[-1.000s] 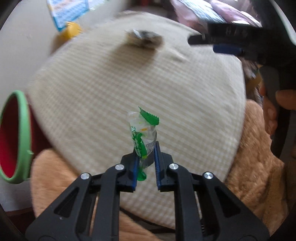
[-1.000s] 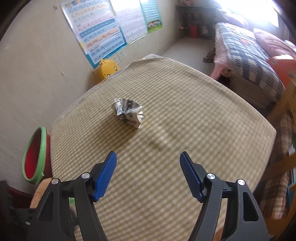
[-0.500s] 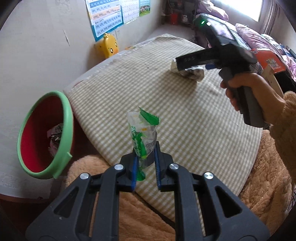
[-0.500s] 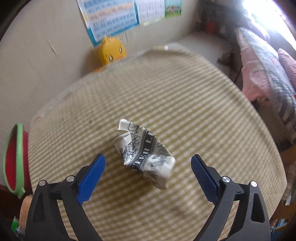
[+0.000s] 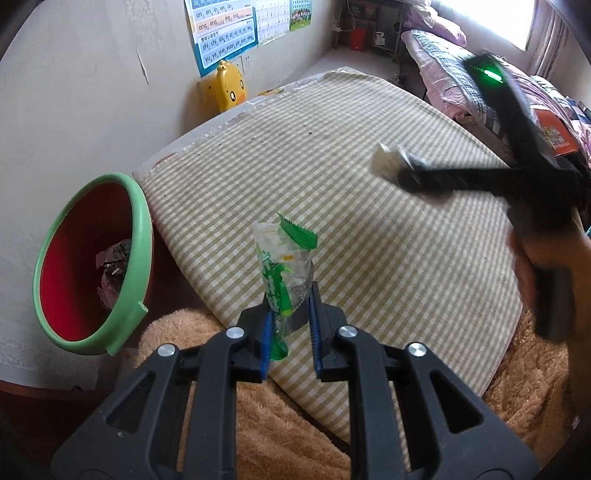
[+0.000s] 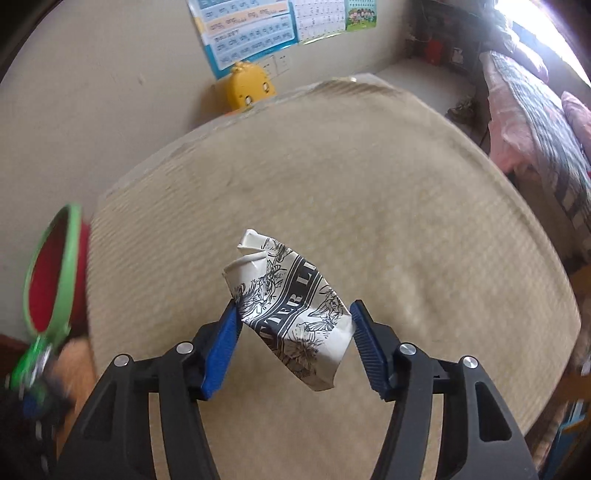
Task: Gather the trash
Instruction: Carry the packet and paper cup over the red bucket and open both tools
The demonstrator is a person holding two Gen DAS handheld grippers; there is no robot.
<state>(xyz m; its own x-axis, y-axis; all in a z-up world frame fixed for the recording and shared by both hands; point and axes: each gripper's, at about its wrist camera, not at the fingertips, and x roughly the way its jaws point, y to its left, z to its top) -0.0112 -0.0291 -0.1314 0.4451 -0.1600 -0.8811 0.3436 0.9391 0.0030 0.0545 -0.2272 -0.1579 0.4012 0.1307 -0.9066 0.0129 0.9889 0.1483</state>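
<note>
My left gripper point(image 5: 290, 314) is shut on a green and clear plastic wrapper point(image 5: 282, 266), held upright above the near edge of the checked table point(image 5: 332, 155). The red bin with a green rim point(image 5: 88, 258) stands to its left and holds crumpled trash. My right gripper point(image 6: 291, 332) is shut on a crumpled black-and-white printed paper point(image 6: 295, 306) just above the table point(image 6: 332, 166). In the left wrist view the right gripper point(image 5: 406, 177) is blurred with the paper point(image 5: 384, 162) at its tip. The bin point(image 6: 51, 273) shows at the left of the right wrist view.
A yellow duck-shaped object point(image 5: 225, 88) sits against the wall beyond the table, under wall posters point(image 5: 225, 33). A bed point(image 6: 535, 122) lies to the right. A fuzzy tan sleeve point(image 5: 258, 406) is under my left gripper.
My right gripper has closed around the printed paper and gripped it. My left gripper, still holding the wrapper, has drawn back and turned a little toward the bin.
</note>
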